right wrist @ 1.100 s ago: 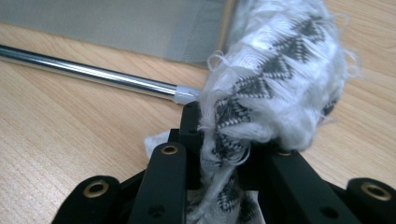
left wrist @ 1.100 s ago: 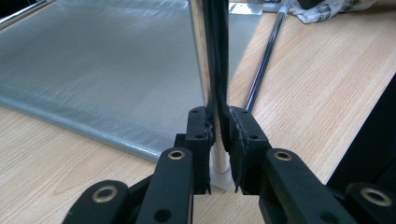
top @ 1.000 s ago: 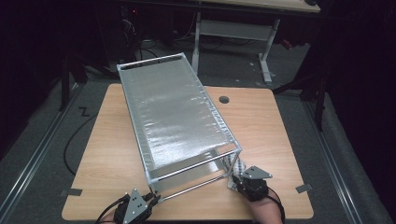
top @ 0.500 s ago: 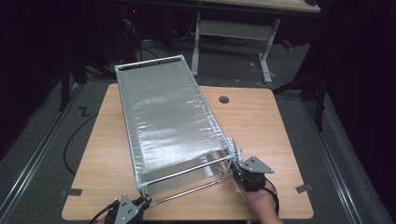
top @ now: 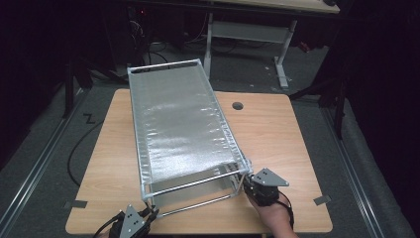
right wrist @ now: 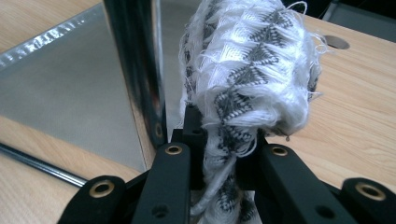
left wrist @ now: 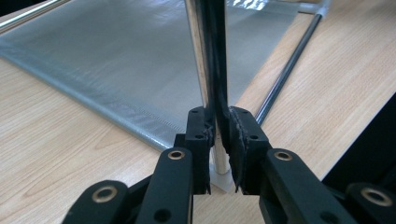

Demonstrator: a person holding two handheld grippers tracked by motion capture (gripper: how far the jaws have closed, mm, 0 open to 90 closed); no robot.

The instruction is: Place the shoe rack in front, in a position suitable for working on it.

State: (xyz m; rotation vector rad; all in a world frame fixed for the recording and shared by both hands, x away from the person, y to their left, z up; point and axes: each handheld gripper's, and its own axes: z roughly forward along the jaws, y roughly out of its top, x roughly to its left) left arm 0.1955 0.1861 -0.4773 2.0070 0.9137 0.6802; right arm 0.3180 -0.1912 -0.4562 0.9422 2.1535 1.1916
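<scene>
High view: at the table's (top: 297, 129) near edge, the left gripper (top: 143, 218) clamps the rack's (top: 178, 124) corner post to steady it, while the right gripper (top: 250, 182) pinches its frayed strap (right wrist: 247, 70) (seemingly for tensioning).

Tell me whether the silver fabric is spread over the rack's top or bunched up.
Spread. The silver fabric lies flat across the metal rack top, edge to edge; its frayed corner bunches between the right gripper jaws.
</scene>
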